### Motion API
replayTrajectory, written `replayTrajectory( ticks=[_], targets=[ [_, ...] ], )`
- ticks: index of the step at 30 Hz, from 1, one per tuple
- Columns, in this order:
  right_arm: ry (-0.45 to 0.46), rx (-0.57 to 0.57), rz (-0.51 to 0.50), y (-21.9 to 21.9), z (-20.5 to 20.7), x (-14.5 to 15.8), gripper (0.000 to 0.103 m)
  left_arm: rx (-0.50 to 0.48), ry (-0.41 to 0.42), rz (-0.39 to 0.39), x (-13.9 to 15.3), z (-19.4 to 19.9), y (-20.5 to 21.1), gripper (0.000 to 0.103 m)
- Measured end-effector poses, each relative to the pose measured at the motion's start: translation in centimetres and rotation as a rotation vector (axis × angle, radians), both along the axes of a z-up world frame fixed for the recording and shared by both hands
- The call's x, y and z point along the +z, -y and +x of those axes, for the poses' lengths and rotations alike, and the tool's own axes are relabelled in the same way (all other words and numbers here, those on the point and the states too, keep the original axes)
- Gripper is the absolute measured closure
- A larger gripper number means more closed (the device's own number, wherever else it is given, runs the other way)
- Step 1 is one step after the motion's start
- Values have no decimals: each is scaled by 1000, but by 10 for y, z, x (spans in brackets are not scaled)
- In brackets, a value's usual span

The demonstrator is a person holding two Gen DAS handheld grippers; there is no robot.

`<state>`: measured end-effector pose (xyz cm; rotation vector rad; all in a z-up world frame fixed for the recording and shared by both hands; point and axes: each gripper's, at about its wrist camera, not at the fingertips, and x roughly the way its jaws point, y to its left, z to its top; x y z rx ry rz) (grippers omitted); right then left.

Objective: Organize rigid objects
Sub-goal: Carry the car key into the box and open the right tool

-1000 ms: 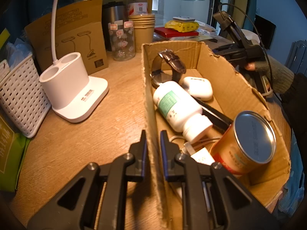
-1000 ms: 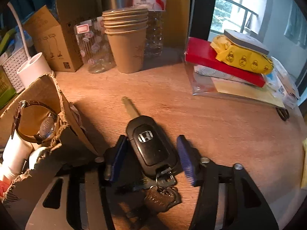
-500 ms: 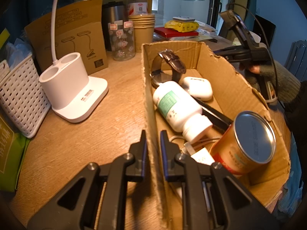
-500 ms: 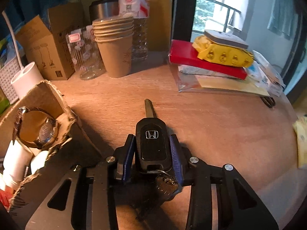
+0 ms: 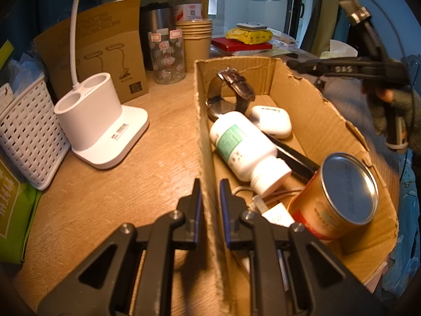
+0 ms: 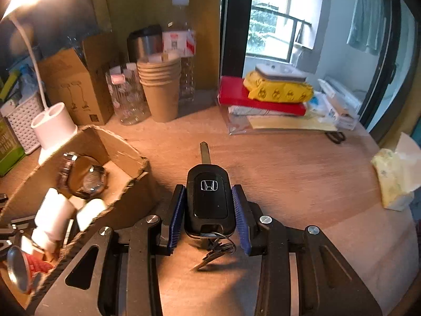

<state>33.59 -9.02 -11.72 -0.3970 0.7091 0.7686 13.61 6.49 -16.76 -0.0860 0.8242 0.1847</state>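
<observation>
Lifted clear of the desk now, car key (image 6: 210, 201) pinched by right gripper (image 6: 209, 210) across its stiff, slick, light fob; left gripper (image 5: 210, 194) clamping cardboard box (image 5: 326, 121) wall.

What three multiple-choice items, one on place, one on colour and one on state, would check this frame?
1. Where is the wristwatch?
A. In the cardboard box
B. In the white basket
C. Beside the paper cups

2. What colour is the lid of the tin in the box?
A. Red
B. Silver
C. Green

3. What is the right gripper doing?
A. Standing open over a bare desk
B. Clamping the box wall
C. Gripping the car key

Key: 1 A, the watch stands at the box's far end. 2 B, the lid is grey metal. 3 C, the blue pads press the fob's sides, its jaws having just closed.
</observation>
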Motion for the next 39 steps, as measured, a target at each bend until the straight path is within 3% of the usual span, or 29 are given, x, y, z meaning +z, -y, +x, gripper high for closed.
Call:
replayTrajectory(
  ticks=[22,29,39],
  targets=[
    [90,83,64,-9,-85,72,65,0,0,0,1,1,-1,89],
    [92,124,97,-29,-101,81,65,0,0,-1,1,1,-1,89],
    [57,175,103,-67,-104,68,65,0,0,-1,1,1,-1,89]
  ],
)
